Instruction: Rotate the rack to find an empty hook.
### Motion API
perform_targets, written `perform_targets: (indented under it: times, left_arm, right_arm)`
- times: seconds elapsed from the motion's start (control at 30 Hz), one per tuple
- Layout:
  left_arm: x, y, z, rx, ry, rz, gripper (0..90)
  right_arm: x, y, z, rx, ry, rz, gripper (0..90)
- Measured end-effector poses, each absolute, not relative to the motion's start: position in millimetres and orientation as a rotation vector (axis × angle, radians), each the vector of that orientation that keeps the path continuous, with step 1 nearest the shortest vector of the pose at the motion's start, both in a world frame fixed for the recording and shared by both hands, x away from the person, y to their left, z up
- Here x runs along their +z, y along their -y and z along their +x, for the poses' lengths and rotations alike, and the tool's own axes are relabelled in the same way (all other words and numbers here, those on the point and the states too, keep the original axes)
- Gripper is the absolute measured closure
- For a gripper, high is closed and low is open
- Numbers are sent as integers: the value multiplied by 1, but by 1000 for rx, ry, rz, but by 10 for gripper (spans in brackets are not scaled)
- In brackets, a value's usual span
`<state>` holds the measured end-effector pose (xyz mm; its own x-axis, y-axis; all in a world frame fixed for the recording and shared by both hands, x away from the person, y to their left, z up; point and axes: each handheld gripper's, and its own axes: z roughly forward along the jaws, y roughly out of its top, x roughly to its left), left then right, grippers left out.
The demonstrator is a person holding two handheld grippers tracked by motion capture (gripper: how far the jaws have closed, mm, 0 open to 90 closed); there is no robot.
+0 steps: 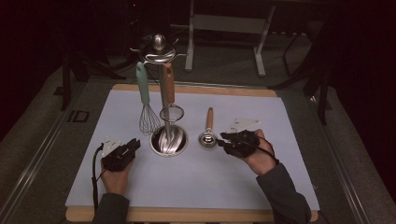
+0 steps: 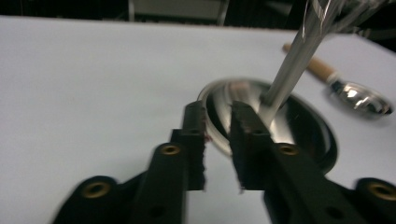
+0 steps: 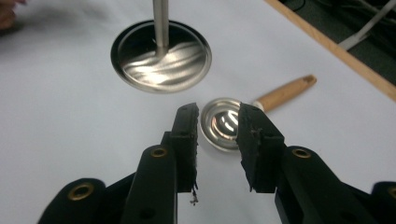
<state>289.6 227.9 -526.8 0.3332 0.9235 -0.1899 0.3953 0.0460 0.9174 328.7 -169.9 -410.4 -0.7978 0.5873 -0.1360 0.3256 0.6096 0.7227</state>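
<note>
A steel utensil stand [image 1: 161, 51] rises from its round base [image 1: 169, 140] at bench centre, hanging a mint-handled whisk [image 1: 145, 100] and wooden-handled strainer [image 1: 169, 95] clear. At three o'clock lies a wooden-handled steel scoop [image 1: 208, 133]. The right gripper [image 3: 217, 122], released, straddles its bowl, likely to lift it. The left gripper [image 2: 217, 123], released, waits at nine o'clock.

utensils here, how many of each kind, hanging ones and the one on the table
whisk, hanging from the stand: 1
strainer, hanging: 1
ladle, lying on the table: 1
total: 3
</note>
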Motion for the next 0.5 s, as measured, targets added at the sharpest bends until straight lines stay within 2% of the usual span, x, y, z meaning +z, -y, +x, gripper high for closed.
perform_targets:
  times: [0.03, 0.1, 0.5]
  left_arm:
    - [-520, -228, 286, 632, -1226, 1517, 849]
    - [-513, -228, 282, 641, -1210, 1485, 896]
    - [-471, -223, 265, 654, -1102, 1334, 900]
  right_arm:
    - [-415, 173, 329, 1000, -2485, 743, 684]
    - [-421, 175, 330, 994, -2491, 758, 684]
    - [-459, 186, 325, 926, -2519, 831, 675]
